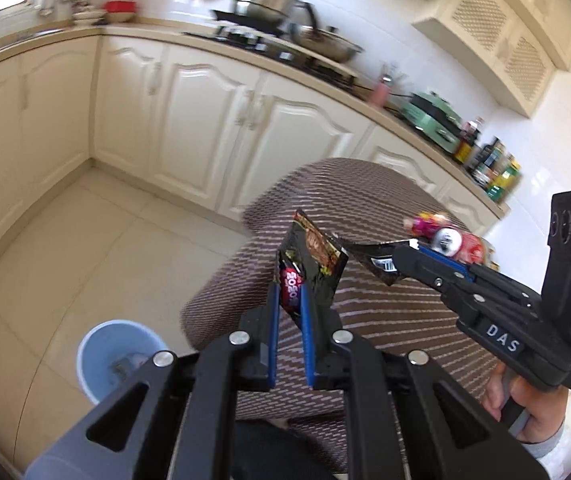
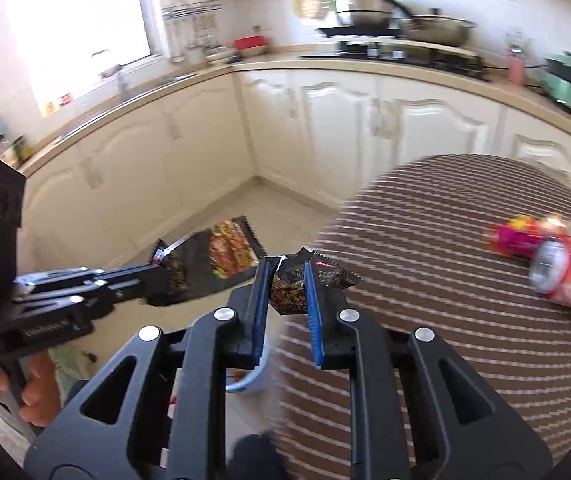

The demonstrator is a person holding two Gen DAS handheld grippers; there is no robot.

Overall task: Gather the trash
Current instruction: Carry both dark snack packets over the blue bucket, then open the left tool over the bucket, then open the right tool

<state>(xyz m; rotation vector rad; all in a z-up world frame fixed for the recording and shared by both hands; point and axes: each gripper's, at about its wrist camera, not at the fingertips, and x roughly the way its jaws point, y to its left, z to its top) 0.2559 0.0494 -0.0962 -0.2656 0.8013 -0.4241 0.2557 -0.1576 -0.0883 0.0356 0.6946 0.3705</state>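
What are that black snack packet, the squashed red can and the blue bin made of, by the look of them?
Black snack packet: thin glossy plastic film, probably; it is creased, with a zigzag-cut edge.
Red can: thin metal, likely aluminium; shiny silver end, dented printed body.
Blue bin: apparently moulded plastic; smooth, even pale blue wall with a rolled rim.

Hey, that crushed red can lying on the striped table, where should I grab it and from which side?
Grip the crushed red can across its dented middle, coming down from above. It lies on its side on the striped table, silver end facing the camera; the flattened body probably gives better purchase than the round end. A pink wrapper lies against it.
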